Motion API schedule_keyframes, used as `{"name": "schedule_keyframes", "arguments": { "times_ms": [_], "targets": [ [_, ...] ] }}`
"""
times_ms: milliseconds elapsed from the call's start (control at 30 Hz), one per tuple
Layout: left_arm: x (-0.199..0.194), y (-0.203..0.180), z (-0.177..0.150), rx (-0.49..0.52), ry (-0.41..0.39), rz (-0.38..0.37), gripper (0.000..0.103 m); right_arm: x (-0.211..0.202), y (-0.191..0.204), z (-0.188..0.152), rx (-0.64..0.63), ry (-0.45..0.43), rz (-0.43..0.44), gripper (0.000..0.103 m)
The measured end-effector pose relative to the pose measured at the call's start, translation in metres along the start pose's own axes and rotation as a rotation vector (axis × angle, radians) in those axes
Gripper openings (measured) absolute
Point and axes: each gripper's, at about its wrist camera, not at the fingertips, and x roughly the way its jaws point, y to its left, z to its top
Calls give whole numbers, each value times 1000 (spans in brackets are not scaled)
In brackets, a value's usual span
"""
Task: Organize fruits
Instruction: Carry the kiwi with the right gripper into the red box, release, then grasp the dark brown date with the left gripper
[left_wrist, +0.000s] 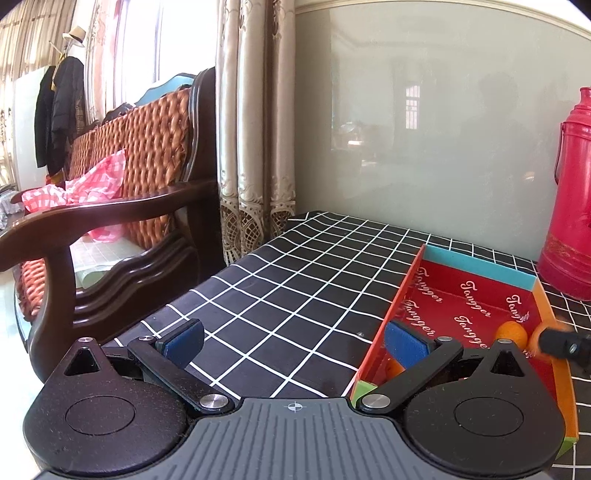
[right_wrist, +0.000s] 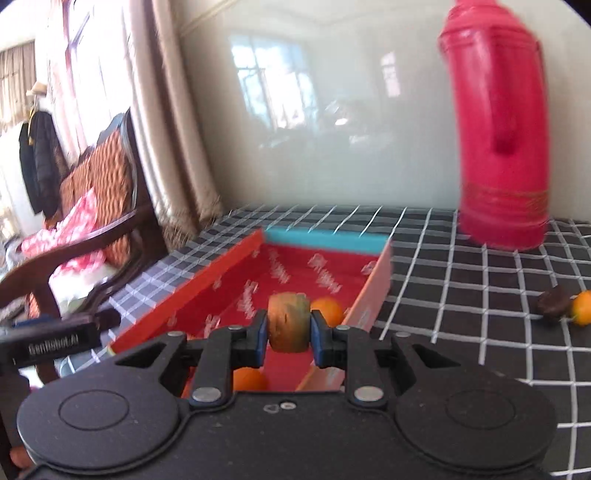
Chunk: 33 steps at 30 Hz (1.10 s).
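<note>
Right claw (right_wrist: 289, 334): closed on a brownish-green fruit (right_wrist: 289, 326), possibly a kiwi, gripped between the blue pads and hanging above the red "Tangger" box (right_wrist: 236, 258).
Left claw (left_wrist: 295, 341): spread wide and holding nothing, poised over the checked surface (left_wrist: 280, 280) at the box's left wall.
Box: an open cardboard tray with a teal far wall, sitting on the surface just in front of a red thermos (right_wrist: 502, 147).
Fruit already boxed: one orange (right_wrist: 327, 310) past the held fruit, another (right_wrist: 249, 380) close under the right claw.
Fruit left outside: a dark round fruit (right_wrist: 554, 304) touching a small orange one (right_wrist: 583, 312), on the surface well to the right of the box.
Step in hand: judged to be the drop into the box.
Doing it well: lower the fruit toward a bare patch of the red floor between the two oranges, then part the pads slowly so it settles rather than rolls; keep the pads clear of the right wall.
Hard to make out: the right wrist view is smeared by motion, so the held fruit's kind and its height above the floor cannot be fixed.
Cut off: the box's near end hides behind both claw bodies; in the left wrist view the right claw's tip covers part of an orange.
</note>
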Motion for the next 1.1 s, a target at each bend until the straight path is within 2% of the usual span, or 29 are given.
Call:
{"name": "schedule_keyframes", "arguments": {
  "times_ms": [33, 133, 200, 267, 333, 367, 467, 533, 567, 733, 867, 1100],
  "targets": [
    [0, 1, 0, -3, 1, -1, 103, -1, 1, -1, -6, -1, -6, 24],
    [0, 0, 1, -12, 1, -7, 103, -10, 0, -2, -4, -19, -17, 24],
    [-1, -3, 1, -8, -1, -16, 103, -15, -7, -2, 10, -37, -42, 28],
    [-3, -9, 0, 3, -5, -26, 103, -23, -17, -1, 34, -55, -73, 38],
    [-6, -17, 0, 16, -11, -45, 103, -29, -26, -2, 46, -84, -139, 67],
    [-7, -21, -1, 25, -14, -59, 103, -35, -31, -3, 46, -105, -174, 73],
    [-15, -38, -2, 58, -38, -110, 103, -48, -44, -7, 34, -136, -309, 78],
    [-23, -52, -3, 87, -65, -141, 103, -56, -57, -11, 45, -145, -415, 92],
    [-27, -60, -5, 103, -78, -159, 103, -60, -63, -13, 51, -145, -474, 95],
    [-43, -101, -12, 172, -114, -262, 103, -80, -96, -20, 81, -139, -747, 97],
    [-54, -141, -14, 263, -123, -374, 103, -103, -121, -23, 138, -154, -902, 97],
    [-65, -215, -21, 423, -124, -536, 103, -133, -152, -36, 215, -171, -1056, 97]
  ]
}}
